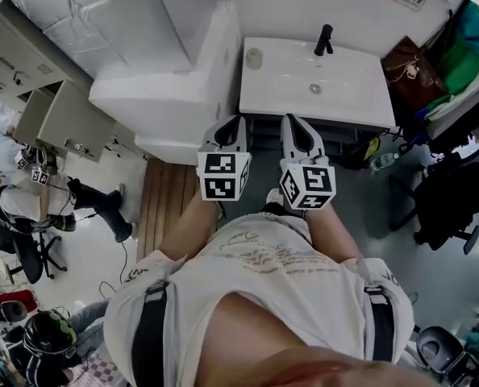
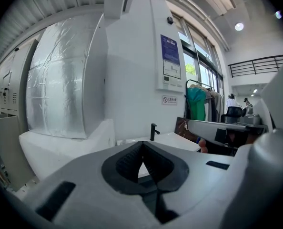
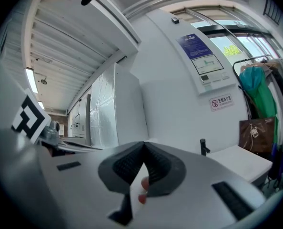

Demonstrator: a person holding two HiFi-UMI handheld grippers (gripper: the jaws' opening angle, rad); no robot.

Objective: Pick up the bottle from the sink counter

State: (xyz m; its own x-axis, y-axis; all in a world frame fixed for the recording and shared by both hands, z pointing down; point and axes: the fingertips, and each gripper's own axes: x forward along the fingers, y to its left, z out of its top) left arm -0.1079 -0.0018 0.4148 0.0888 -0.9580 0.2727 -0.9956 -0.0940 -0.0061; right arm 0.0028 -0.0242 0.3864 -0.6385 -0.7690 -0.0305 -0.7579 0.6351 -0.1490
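In the head view a small pale bottle (image 1: pixel 254 57) stands at the far left corner of the white sink counter (image 1: pixel 360 95), seen from above. A black faucet (image 1: pixel 324 39) rises at the counter's back edge. Both grippers are held out side by side before the counter's front edge, short of it. My left gripper (image 1: pixel 231 124) has its jaws shut with nothing between them, and so does my right gripper (image 1: pixel 297 124). In the left gripper view the shut gripper (image 2: pixel 142 146) points at the faucet (image 2: pixel 153 131). The right gripper (image 3: pixel 144 148) points toward the wall left of the faucet (image 3: pixel 203 147). The bottle shows in neither gripper view.
A big white foil-wrapped unit (image 1: pixel 167 95) stands left of the counter, with wooden boards (image 1: pixel 168 200) on the floor before it. A brown bag (image 1: pixel 409 71) and green clothes (image 1: pixel 473 47) hang at the right. A black chair (image 1: pixel 445 200) stands lower right. Seated people are at the far left.
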